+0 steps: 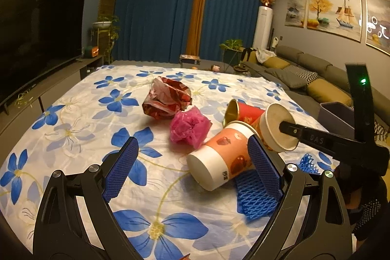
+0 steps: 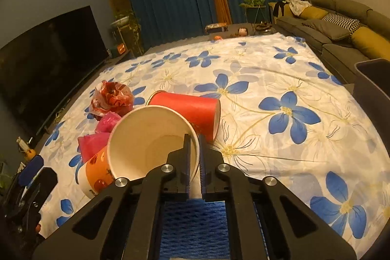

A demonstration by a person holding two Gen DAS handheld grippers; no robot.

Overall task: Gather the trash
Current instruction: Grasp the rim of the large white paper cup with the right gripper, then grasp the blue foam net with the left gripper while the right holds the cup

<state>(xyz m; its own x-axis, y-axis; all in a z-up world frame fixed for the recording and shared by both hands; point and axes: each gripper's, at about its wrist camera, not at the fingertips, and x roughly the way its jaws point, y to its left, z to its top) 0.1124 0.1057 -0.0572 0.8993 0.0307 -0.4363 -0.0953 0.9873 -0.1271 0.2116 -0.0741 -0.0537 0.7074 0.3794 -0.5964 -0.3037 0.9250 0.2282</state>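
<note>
1. We see a flowered cloth (image 1: 80,118) with big blue flowers spread over the desk, and the trash lies on it in a little heap.
2. Our right tool (image 2: 194,150) is pinched tight on the rim of a paper cup (image 2: 146,138). One finger is inside the cup and the other is outside, with the thin wall squeezed between them.
3. In the left wrist view that same right tool (image 1: 284,127) reaches in from the right side, and its tip sits at the cup's round mouth (image 1: 273,123).
4. Our left tool (image 1: 192,162) is wide apart and holds nothing. A peach-and-white cup (image 1: 219,160) lies on its side between the two blue pads (the right pad is just beside it, and we cannot tell if they touch).
5. A red cup (image 2: 187,111) lies on its side right behind the pinched cup.
6. A pink crumpled bag (image 1: 189,126) rests beside the peach-and-white cup, and a red-and-white crumpled wrapper (image 1: 165,96) sits just behind the bag.
7. A blue foam net (image 1: 253,196) lies flat under the left tool's right pad.
8. A dark bin (image 2: 373,87) stands at the right edge of the desk.
</note>
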